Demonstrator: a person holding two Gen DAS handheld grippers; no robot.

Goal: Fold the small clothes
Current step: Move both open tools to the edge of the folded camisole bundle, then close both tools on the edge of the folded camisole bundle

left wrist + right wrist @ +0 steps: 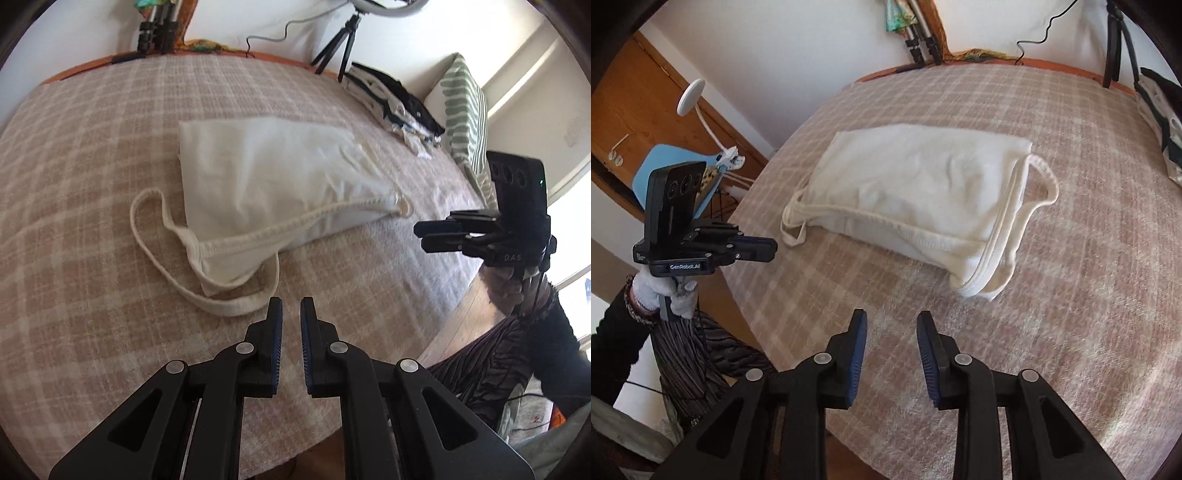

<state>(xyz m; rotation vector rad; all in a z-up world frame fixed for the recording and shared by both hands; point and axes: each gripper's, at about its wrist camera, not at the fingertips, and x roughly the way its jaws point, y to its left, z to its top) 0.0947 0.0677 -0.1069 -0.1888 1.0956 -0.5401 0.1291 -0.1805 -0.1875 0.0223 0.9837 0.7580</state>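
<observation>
Left to right across the bed (92, 155), checked blanket on top.

Your left hand-held gripper (291, 306) hovers over the near edge of the bed. Jaws nearly closed, a narrow slit between the blue pads, nothing in them. Just ahead and a little to its left lies the loose strap (236, 307) of the white tank top (266, 166). In this view the tip looks very near the strap, not touching it.

The tank top is folded once, lying flat mid-bed. In the left wrist view its long axis runs from the straps nearest you away to the upper left, straight folded edge at the far end. Strap loops point back toward you and spill out unevenly; one loop (147, 214) trails off to the left.

Your right hand-held gripper (892, 321) hangs further back from the cloth, jaws about half open, empty. In its view the tank top (923, 192) lies ahead and slightly right, long axis crossing left to right, with strap loops at both near corners.

At the far right of the bed: a pile of folded clothes (399, 107) and a striped pillow (465, 107), well apart from the tank top.

Judgement: the left side is nearer the straps, so tucking that stray strap in falls to it.
</observation>
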